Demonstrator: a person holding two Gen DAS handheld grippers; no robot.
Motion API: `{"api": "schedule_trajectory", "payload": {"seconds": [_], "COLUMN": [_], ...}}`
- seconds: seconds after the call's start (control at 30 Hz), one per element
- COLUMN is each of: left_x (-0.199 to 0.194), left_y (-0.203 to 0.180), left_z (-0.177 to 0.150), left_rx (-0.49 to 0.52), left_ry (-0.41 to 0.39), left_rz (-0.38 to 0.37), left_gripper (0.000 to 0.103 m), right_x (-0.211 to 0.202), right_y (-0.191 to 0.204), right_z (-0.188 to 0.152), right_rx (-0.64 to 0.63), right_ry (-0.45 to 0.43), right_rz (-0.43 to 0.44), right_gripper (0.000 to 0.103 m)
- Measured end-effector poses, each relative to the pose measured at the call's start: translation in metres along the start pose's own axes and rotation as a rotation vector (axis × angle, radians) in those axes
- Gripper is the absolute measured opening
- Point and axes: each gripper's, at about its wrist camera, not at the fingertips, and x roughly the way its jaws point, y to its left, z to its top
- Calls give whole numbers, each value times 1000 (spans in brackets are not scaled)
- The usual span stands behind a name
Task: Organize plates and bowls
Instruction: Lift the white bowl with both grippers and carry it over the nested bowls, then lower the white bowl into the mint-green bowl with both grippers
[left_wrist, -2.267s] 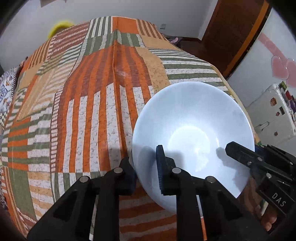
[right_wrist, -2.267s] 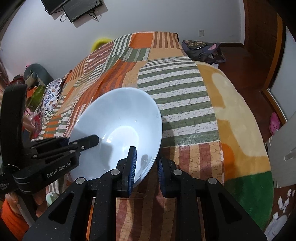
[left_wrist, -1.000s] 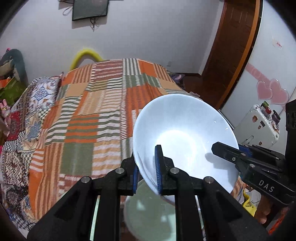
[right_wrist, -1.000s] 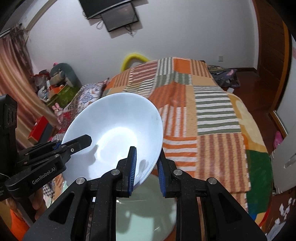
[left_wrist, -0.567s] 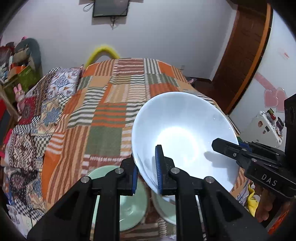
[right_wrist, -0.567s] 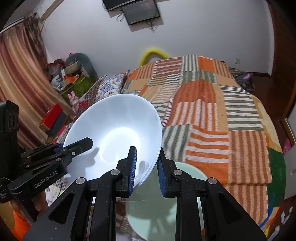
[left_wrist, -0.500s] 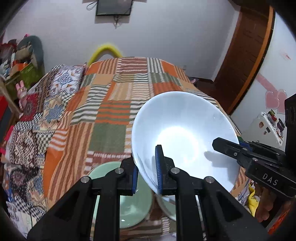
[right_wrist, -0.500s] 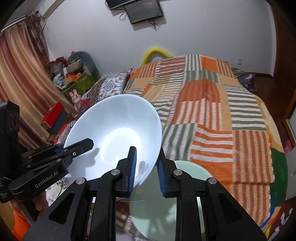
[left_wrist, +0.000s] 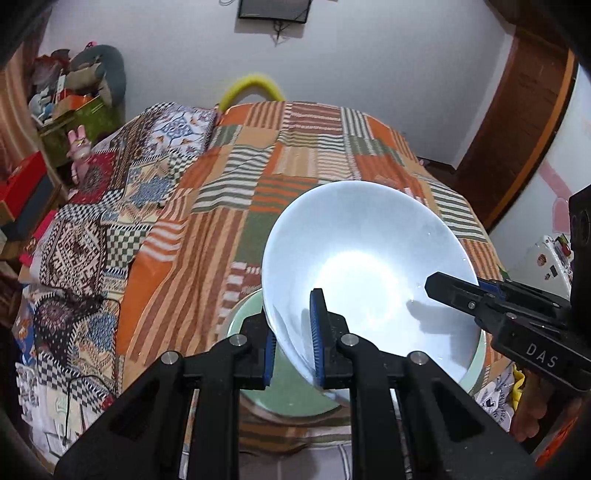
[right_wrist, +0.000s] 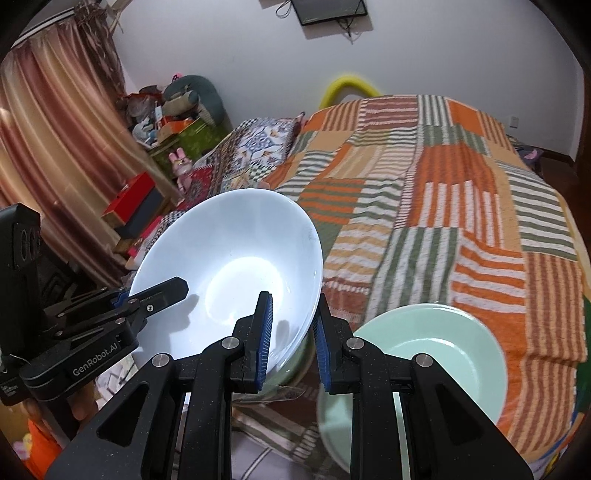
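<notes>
Above a green bowl (right_wrist: 436, 343), the white bowl (right_wrist: 236, 280) is empty.

Your white bowl (left_wrist: 365, 266) covers most of the green bowl (left_wrist: 242, 317) under it in the left view; only a crescent of rim shows. In the right view, the second green bowl (right_wrist: 436, 354) is partly behind the right gripper (right_wrist: 291, 339) and blurred near the bottom.

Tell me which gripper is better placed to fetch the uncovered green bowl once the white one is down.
Right, probably. The green bowl lies just past the right gripper, on the side away from the left gripper, which clamps the white bowl at its opposite rim.
</notes>
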Motion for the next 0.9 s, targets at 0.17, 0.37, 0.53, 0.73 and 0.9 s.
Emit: {"api": "schedule_trajectory", "payload": {"seconds": [0.17, 0.37, 0.53, 0.73, 0.9], "left_x": [7, 21, 31, 44, 57], "left_y": [14, 28, 35, 40, 45], "left_z": [-12, -25, -33, -41, -48], "left_rx": [-33, -63, -77, -81, -98], "left_ry": [27, 67, 85, 105, 140], "left_rz": [6, 10, 18, 34, 31], "left_gripper": [16, 16, 16, 16, 16], "right_x": [10, 26, 38, 50, 60], "right_y": [11, 19, 22, 24, 23], "right_z": [-6, -15, -20, -26, -31], "right_rx": [-12, -26, -26, -30, -26], "right_ry": [26, 75, 107, 138, 167], "right_rz": [4, -4, -11, -30, -38], "right_gripper": [20, 20, 20, 20, 20]}}
